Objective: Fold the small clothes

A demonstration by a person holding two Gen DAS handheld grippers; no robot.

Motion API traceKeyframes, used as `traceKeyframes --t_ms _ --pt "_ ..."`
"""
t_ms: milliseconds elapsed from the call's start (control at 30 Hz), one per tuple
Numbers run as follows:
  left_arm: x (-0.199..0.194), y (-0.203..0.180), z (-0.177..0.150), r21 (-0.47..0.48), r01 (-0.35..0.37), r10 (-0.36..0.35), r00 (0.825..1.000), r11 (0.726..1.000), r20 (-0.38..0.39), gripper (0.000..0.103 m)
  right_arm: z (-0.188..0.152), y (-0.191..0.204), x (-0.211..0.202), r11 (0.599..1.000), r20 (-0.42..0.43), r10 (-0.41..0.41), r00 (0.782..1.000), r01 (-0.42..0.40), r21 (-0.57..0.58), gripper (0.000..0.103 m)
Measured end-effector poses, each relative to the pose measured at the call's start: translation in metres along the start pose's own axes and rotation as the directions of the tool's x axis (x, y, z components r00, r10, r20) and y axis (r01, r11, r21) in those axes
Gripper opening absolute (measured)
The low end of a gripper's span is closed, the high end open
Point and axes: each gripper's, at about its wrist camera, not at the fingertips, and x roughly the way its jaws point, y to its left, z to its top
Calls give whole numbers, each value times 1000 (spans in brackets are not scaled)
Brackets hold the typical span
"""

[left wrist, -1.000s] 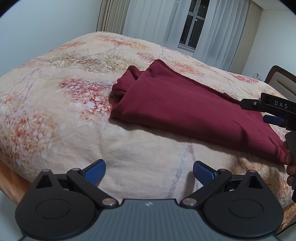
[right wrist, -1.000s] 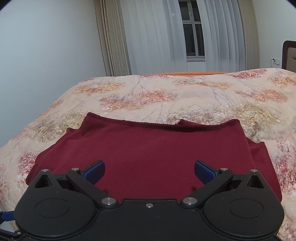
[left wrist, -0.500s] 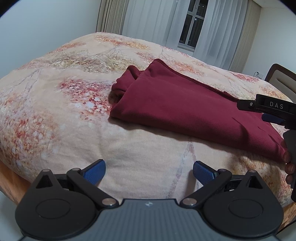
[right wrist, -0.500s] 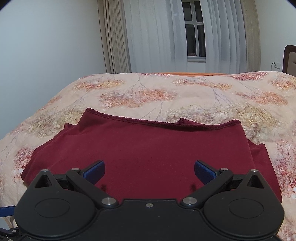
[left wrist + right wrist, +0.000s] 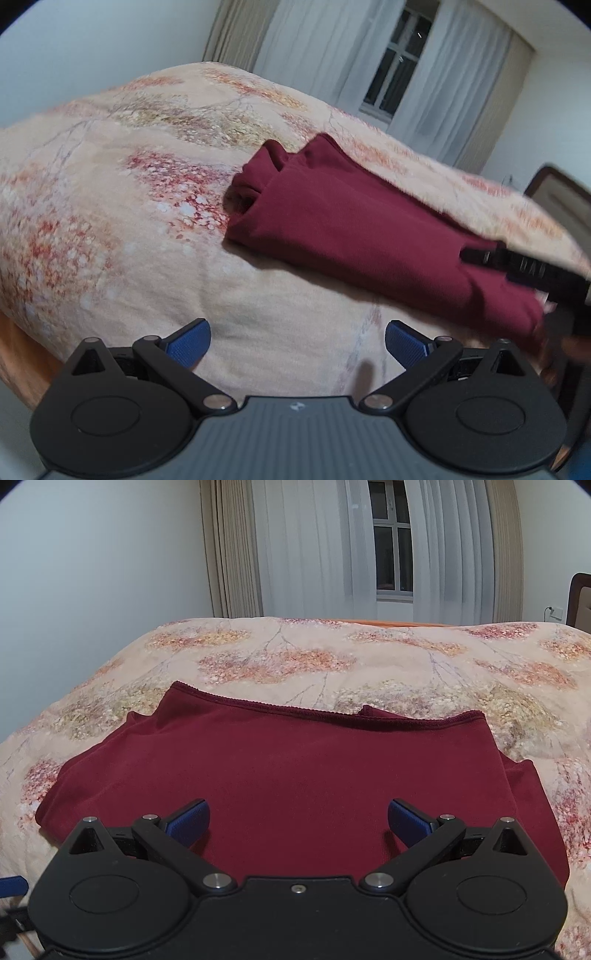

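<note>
A dark red garment lies folded flat on the bed's flowered blanket. The right claw hangs over its near edge, blue pads spread wide. The left claw is off to the side above bare blanket, also spread apart and empty.

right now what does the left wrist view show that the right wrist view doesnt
Only the left wrist view shows the right gripper from outside, blurred, over the near end of the maroon garment, and the bunched fabric at its far end. Only the right wrist view shows the garment's stitched hem and both curtains. Both show the floral bedspread, the window and open blue fingers.
</note>
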Motion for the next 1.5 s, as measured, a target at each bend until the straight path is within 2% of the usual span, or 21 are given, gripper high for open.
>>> traceKeyframes --t_ms 100,167,700,1033,1167,1267,1400,1500 --pt "-1 12 9 -103 51 -49 999 993 22 103 -5 1 4 1000 -11 -7 1000 7 -13 102" --pt "1 15 13 -134 62 -60 998 989 22 103 -8 1 6 1000 -13 -5 1000 5 -9 102" --pt "16 7 19 -125 58 -55 998 990 29 103 -24 6 13 999 20 -22 1000 23 -35 102" --pt "17 6 20 -157 59 -54 998 986 37 103 -29 6 14 999 34 -27 999 29 -41 103" --pt "23 7 28 -229 112 -102 993 967 53 103 -36 8 13 998 65 -35 997 39 -48 102" --pt "28 9 28 -280 168 -145 984 945 102 102 -42 9 11 998 98 -41 994 46 -49 102" --pt "34 18 18 -329 164 -113 979 930 167 89 -55 10 8 997 163 -48 985 56 -47 103" --pt "37 24 16 -343 171 -112 976 924 186 87 -61 10 7 997 203 -50 978 61 -46 103"
